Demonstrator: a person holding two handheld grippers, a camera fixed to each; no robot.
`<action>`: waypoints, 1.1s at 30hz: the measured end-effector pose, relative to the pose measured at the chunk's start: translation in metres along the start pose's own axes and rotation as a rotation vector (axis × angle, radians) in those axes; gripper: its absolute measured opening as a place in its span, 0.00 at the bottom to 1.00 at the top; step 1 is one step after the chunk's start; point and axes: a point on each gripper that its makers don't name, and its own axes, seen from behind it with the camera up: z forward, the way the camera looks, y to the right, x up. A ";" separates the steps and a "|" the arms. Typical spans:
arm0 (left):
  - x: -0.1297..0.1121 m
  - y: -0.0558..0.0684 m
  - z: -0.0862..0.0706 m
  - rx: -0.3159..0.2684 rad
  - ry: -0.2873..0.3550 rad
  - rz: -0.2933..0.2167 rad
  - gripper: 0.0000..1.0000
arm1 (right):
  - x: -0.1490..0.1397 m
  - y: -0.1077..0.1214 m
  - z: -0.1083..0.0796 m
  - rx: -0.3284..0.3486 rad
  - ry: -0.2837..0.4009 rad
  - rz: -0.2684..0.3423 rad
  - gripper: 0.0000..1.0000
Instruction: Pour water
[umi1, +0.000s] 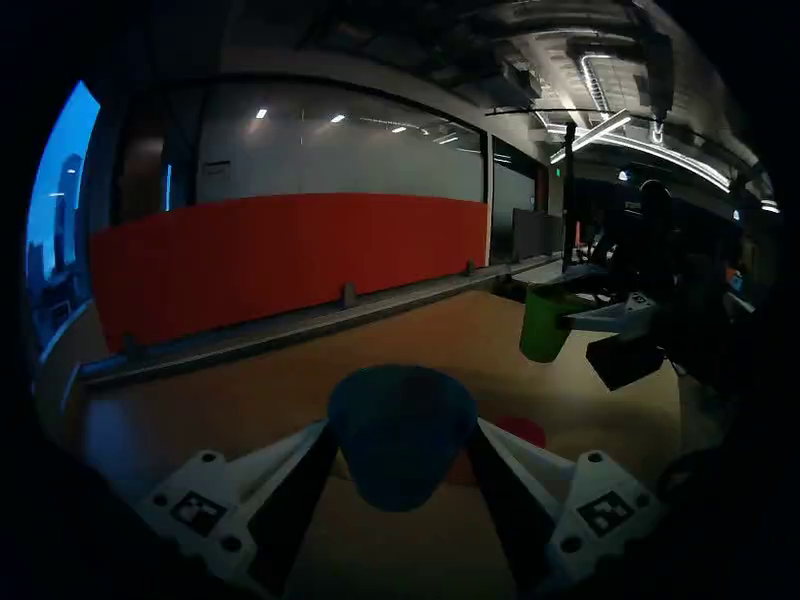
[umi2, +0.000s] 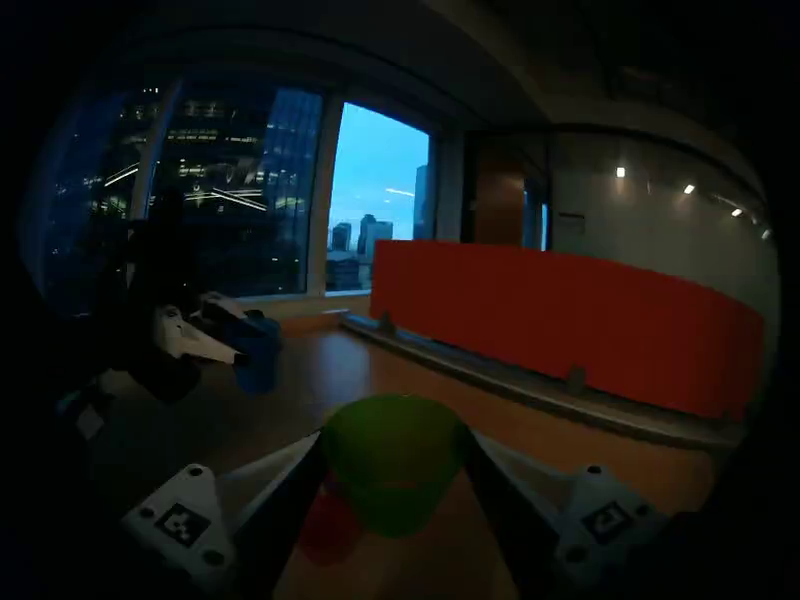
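My left gripper (umi1: 401, 445) clasps the blue cup (umi1: 402, 405), right gripper (umi2: 393, 485) the green cup (umi2: 393, 445); I'd bring rims near, tilt slowly.

The left gripper (umi1: 400, 450) points forward, its jaws pressing on both sides of a blue cup (umi1: 402, 425) that stands upright between them. The right gripper (umi2: 395, 475) clamps a green cup (umi2: 392, 450) between its jaws in the same way. The two grippers are apart. The right one is ahead and to the right of the left jaws, and the left one is ahead and to the left of the right jaws.
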 end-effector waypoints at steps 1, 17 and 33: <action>0.002 0.001 0.000 -0.002 0.007 -0.002 0.85 | 0.004 -0.001 0.000 -0.005 0.012 -0.002 0.93; 0.029 0.021 -0.005 -0.032 0.090 -0.023 0.85 | 0.038 -0.004 -0.005 -0.045 0.083 0.002 0.94; 0.041 0.034 -0.012 -0.042 0.128 -0.001 0.85 | 0.046 -0.014 -0.009 -0.034 0.077 -0.021 0.94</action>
